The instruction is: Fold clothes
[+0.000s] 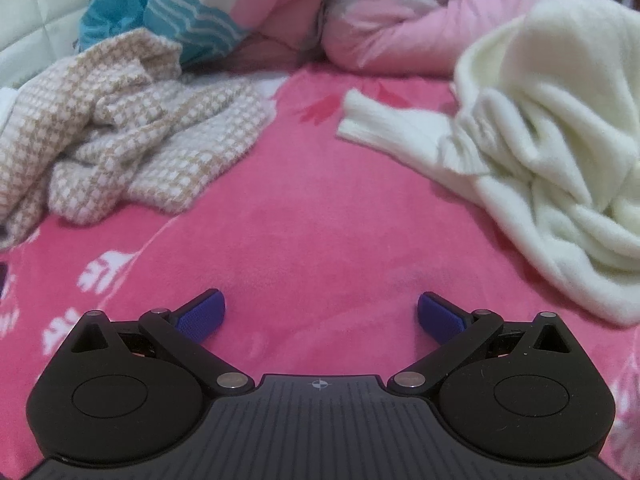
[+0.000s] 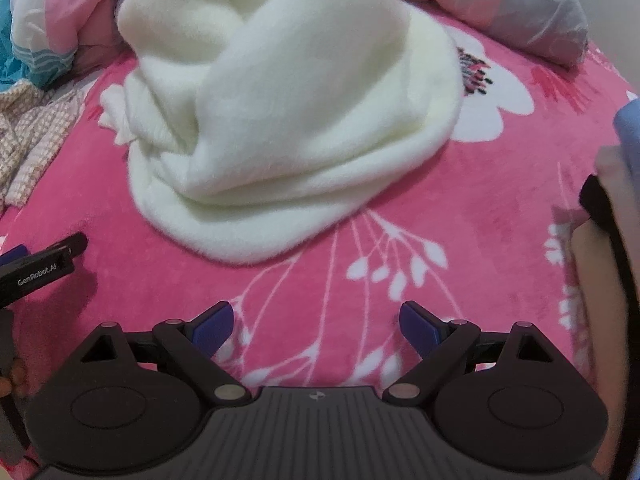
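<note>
**Cream sweater heaped ahead of two empty grippers**

The cream sweater point(image 2: 280, 120) lies in a loose, crumpled mound on the pink blanket point(image 2: 460, 240), the landmark that carries everything here. In the right wrist view the mound sits straight ahead of the right gripper point(image 2: 316, 328), well clear of its blue fingertips point(image 2: 212, 330), with a strip of bare flowered blanket between them. In the left wrist view the same sweater point(image 1: 552, 140) lies ahead and off to the right of the left gripper point(image 1: 320, 316), one ribbed cuff point(image 1: 384, 124) stretched flat across the blanket toward the middle.

The blanket is bright pink with white flower and leaf prints and covers the whole near surface. At its far edge pink bedding point(image 1: 384, 28) is bunched up, with a teal striped cloth point(image 1: 172, 8) beside it.

A checked tan and white garment point(image 1: 120, 128) lies rumpled on the blanket ahead and to the left of the left gripper, apart from the sweater, with open pink blanket between the two.

Both grippers are released: the jaws of each stand wide apart and hold nothing, hovering over bare blanket. The left gripper's black body shows at the left edge of the right wrist view. A person's arm point(image 2: 600, 300) shows at that view's right edge, partly blurred.
</note>
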`<state>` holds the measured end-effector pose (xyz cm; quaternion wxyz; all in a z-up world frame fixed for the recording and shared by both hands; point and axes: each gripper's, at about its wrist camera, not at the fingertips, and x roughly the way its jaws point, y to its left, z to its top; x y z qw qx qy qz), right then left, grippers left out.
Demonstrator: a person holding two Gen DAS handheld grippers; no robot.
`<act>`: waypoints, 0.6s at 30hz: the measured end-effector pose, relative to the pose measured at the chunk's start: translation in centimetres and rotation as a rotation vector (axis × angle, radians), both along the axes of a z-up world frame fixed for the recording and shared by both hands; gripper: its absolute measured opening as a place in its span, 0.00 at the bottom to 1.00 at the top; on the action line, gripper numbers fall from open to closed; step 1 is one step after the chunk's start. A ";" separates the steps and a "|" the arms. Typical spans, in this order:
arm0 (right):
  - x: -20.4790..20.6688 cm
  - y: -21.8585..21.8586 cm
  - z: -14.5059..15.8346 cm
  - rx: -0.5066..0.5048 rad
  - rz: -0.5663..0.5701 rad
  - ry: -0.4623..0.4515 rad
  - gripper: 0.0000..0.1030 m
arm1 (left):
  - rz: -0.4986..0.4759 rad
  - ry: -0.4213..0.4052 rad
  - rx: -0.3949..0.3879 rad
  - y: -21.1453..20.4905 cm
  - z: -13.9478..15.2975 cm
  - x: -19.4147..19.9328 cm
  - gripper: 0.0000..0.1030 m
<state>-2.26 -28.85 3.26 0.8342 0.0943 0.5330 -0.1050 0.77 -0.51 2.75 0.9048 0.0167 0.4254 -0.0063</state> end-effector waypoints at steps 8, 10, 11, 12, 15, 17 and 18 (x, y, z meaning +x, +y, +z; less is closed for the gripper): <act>-0.2 -0.4 3.0 0.003 -0.002 -0.012 0.90 | 0.033 0.076 -0.071 -1.3 5.7 -0.8 1.00; -0.4 -0.1 4.0 0.007 -0.009 -0.014 0.90 | 0.018 0.075 -0.057 -1.9 7.5 -1.1 1.00; -0.5 -0.1 4.7 0.010 -0.013 -0.016 0.90 | 0.010 0.071 -0.041 -2.3 8.7 -1.4 1.00; -0.7 0.0 5.5 0.017 -0.012 -0.015 0.90 | -0.002 0.065 -0.037 -2.6 9.9 -1.8 1.00; -1.5 0.2 8.7 0.029 -0.023 -0.016 0.90 | -0.036 0.054 -0.061 -3.2 14.1 -3.1 1.00; -2.1 0.6 11.3 0.035 -0.018 -0.019 0.90 | -0.057 0.025 -0.070 -3.7 17.5 -4.1 1.00; -2.5 0.7 12.7 0.037 -0.015 -0.020 0.90 | -0.068 0.013 -0.068 -4.0 19.2 -4.6 1.00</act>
